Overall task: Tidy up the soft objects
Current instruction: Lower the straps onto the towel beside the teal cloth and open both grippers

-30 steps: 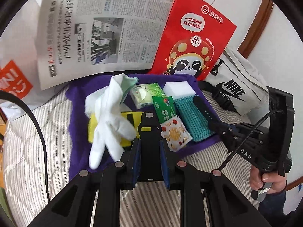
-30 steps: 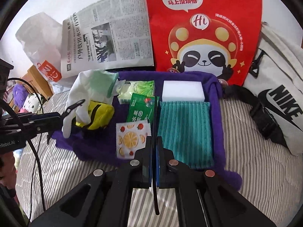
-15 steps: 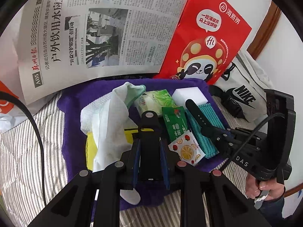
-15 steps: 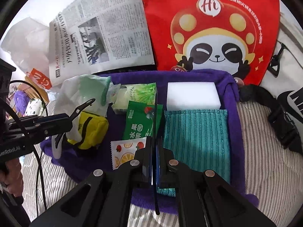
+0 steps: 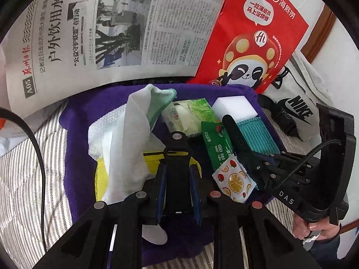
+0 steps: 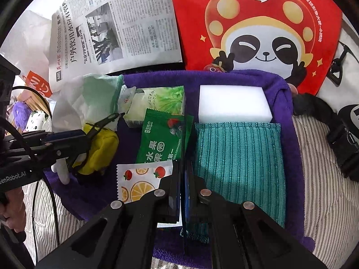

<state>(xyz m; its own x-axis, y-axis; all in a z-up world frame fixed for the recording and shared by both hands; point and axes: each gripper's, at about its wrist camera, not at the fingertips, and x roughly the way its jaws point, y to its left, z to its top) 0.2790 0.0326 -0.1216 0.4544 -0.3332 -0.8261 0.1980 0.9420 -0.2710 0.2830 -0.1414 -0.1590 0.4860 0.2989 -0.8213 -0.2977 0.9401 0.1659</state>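
A purple towel (image 6: 289,148) lies on a striped bed and bears a white sponge (image 6: 233,103), a teal cloth (image 6: 240,157), a green wipes packet (image 6: 163,143), a fruit-print sachet (image 6: 136,181), a pale green tissue pack (image 6: 161,100), a yellow pouch (image 6: 103,150) and a white glove (image 5: 128,143). My left gripper (image 5: 177,139) is shut with nothing between its fingers, low over the yellow pouch (image 5: 154,157), beside the glove. My right gripper (image 6: 184,163) is shut and empty, over the near edge between the sachet and teal cloth.
A newspaper (image 5: 94,33) and a red panda bag (image 6: 258,27) stand behind the towel. A white Nike bag (image 5: 298,107) lies at right. Striped bedding (image 6: 325,190) surrounds the towel. Plush toys (image 6: 27,116) sit far left.
Both grippers moved forward and lower over the towel. The white glove, hanging beside the left gripper earlier, now lies draped on the yellow pouch. Both grippers stayed shut.
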